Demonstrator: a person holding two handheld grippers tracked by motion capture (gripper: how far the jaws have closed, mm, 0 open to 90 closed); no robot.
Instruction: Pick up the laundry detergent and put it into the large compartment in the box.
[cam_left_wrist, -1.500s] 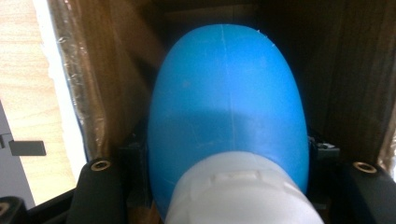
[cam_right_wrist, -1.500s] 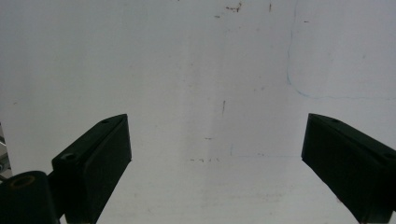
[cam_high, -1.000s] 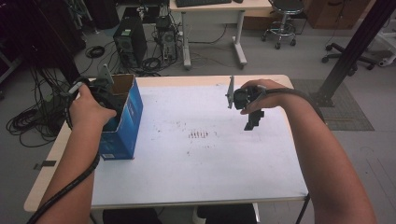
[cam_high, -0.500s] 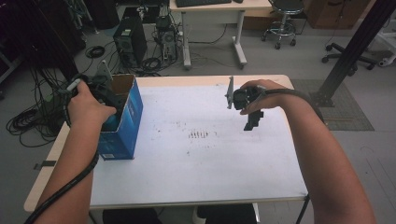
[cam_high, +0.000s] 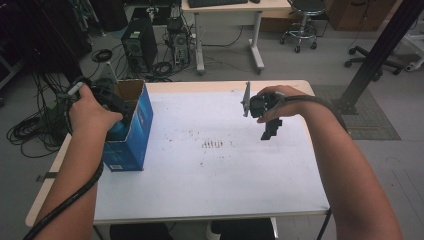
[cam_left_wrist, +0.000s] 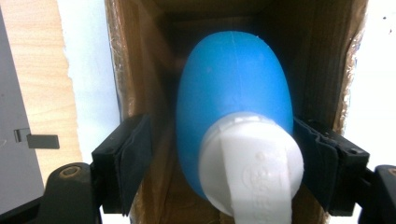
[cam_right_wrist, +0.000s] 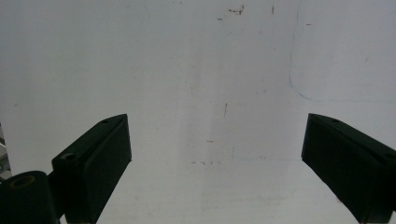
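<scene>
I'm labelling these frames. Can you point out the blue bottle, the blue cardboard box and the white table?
blue bottle (cam_left_wrist: 233, 88): left gripper view, rounded body.
blue cardboard box (cam_high: 142, 125): high view, outer side wall.
white table (cam_high: 225, 175): high view, bare top.

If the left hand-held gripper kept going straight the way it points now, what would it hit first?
Most likely the blue bottle that sits between its jaws inside the cardboard box. The left hand-held gripper has just been opening, with gaps beside the bottle.

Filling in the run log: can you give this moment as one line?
left tongs: opening, blue bottle between jaws, inside cardboard box | right tongs: open, empty, over table
</scene>
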